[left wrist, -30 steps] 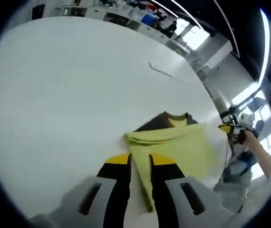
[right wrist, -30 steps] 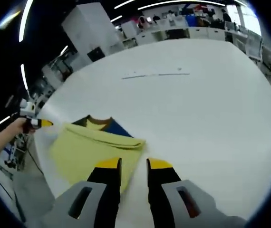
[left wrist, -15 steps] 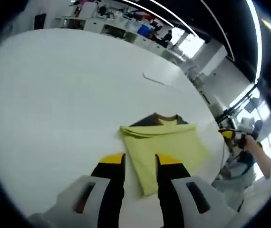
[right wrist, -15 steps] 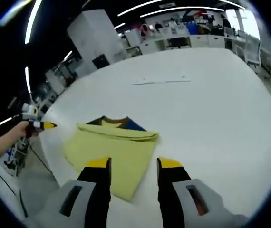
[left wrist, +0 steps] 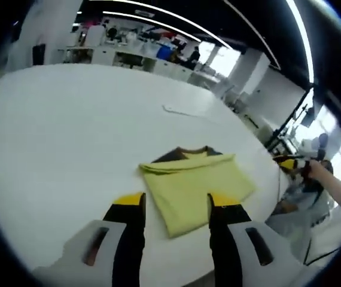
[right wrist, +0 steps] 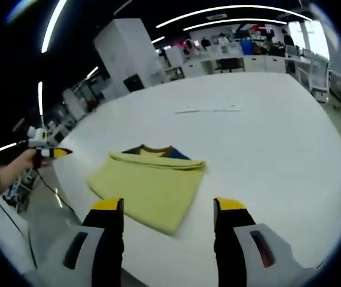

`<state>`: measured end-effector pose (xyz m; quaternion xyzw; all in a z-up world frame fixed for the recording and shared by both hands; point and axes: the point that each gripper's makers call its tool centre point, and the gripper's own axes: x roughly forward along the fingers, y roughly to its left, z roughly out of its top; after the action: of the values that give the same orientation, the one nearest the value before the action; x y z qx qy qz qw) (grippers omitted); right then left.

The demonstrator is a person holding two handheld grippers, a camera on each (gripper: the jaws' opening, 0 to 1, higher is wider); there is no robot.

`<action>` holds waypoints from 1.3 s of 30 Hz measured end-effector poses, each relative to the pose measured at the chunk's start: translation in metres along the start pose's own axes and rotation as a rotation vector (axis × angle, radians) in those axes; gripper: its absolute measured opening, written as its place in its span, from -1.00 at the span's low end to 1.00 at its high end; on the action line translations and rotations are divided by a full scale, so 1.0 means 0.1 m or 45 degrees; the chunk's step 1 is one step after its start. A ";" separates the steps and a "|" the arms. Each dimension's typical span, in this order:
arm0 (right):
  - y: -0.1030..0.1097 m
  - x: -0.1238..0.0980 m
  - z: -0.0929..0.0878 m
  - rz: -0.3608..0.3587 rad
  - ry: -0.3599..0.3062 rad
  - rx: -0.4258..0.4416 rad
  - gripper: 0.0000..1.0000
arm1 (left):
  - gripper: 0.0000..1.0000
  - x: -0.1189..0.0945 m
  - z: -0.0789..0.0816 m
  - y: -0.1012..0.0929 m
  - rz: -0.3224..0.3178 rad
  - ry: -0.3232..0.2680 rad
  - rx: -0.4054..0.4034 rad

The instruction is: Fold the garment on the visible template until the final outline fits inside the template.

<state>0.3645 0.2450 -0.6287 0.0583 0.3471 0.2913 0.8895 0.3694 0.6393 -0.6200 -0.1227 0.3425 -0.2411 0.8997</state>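
Note:
A folded yellow garment point(left wrist: 191, 185) lies flat on the white table point(left wrist: 69, 131), with a dark collar part peeking out at its far edge. In the right gripper view the same garment point(right wrist: 149, 182) lies just beyond my jaws. My left gripper point(left wrist: 176, 201) is open, its jaws wide apart above the garment's near edge. My right gripper point(right wrist: 169, 205) is open too, holding nothing. A thin line mark point(left wrist: 182, 111) crosses the table farther off, and the line mark point(right wrist: 207, 110) appears again in the right gripper view.
The right gripper point(left wrist: 290, 162) in a person's hand hangs past the table edge at the right. The left gripper point(right wrist: 52, 152) shows at the left in a hand. Desks, shelves and people stand far behind the table point(right wrist: 278, 137).
Both grippers' jaws have spread wide and let go of the garment's near edge. Both have pulled back from it, and the garment now lies flat.

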 end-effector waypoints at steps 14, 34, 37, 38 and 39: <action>0.27 -0.29 -0.08 0.068 -0.002 -0.086 0.46 | 0.07 -0.33 -0.24 -0.19 0.025 0.007 0.131; 0.48 -0.60 -0.16 0.091 -0.071 -0.147 0.86 | 0.67 -0.56 -0.48 -0.46 -0.026 0.026 0.155; 0.50 -0.64 -0.16 0.084 -0.088 -0.148 0.95 | 0.77 -0.61 -0.51 -0.48 -0.035 0.025 0.162; 0.51 -0.65 -0.17 0.087 -0.090 -0.146 0.97 | 0.78 -0.62 -0.52 -0.48 -0.034 0.027 0.163; 0.53 -0.66 -0.18 0.090 -0.094 -0.145 0.99 | 0.79 -0.63 -0.53 -0.48 -0.033 0.031 0.165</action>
<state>0.2888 0.2499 -0.5870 0.0305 0.2949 0.3393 0.8927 0.2753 0.6283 -0.6054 -0.0656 0.3353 -0.2760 0.8984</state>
